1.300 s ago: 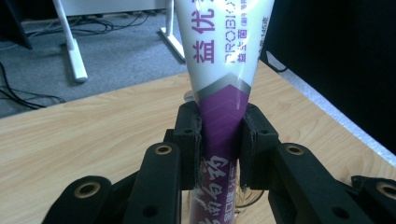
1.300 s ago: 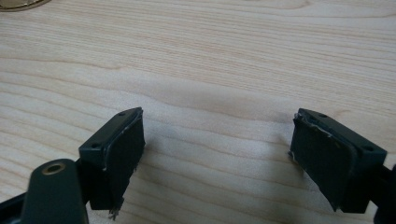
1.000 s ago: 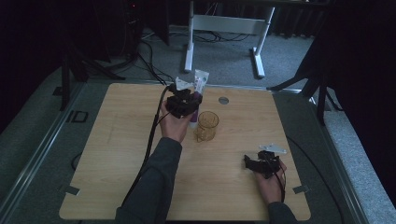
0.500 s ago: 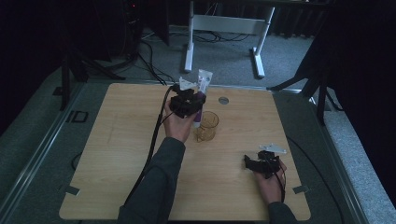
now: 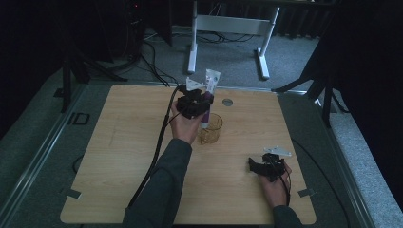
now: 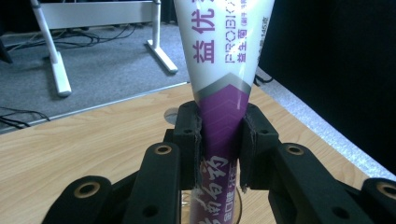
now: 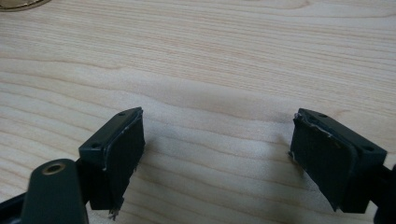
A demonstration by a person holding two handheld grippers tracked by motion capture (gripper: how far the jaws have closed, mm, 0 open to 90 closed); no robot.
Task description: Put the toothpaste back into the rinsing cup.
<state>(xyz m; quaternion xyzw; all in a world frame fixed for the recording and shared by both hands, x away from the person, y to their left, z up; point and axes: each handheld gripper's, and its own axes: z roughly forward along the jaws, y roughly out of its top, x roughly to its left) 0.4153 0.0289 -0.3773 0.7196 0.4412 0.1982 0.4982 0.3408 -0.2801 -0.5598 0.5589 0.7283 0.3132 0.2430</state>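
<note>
Tube: white-and-purple, upright with its crimped end up, held at upper centre of the high view, its lower end at or just inside the rim of the cup. How deep it reached could not be told.

Left gripper: your jaws were closed on the tube's purple lower half, pads pressing it from both sides. In the left gripper view the tube ran from the bottom edge up out of the top of the frame.

Cup: clear, amber-tinted, standing just below the tube at the middle of the table.

Step in hand, as judged: standing the tube in the cup. The next move would call for lowering the tube straight down until the cup carried it, then parting the jaws without tipping the light cup. A tilted tube could lever the cup over.

Right gripper: at lower right of the high view, resting near the table's front edge, well apart from the cup. Its jaws stood wide apart with nothing between them, bare wood beneath.

Disc: small, round, grey, near the table's far edge, right of the tube.

Surface: pale wood-grain tabletop, bordered in grey.

Room: dim; grey carpet, a white desk frame at top centre, black cables on the floor, dark curtains at right.
</note>
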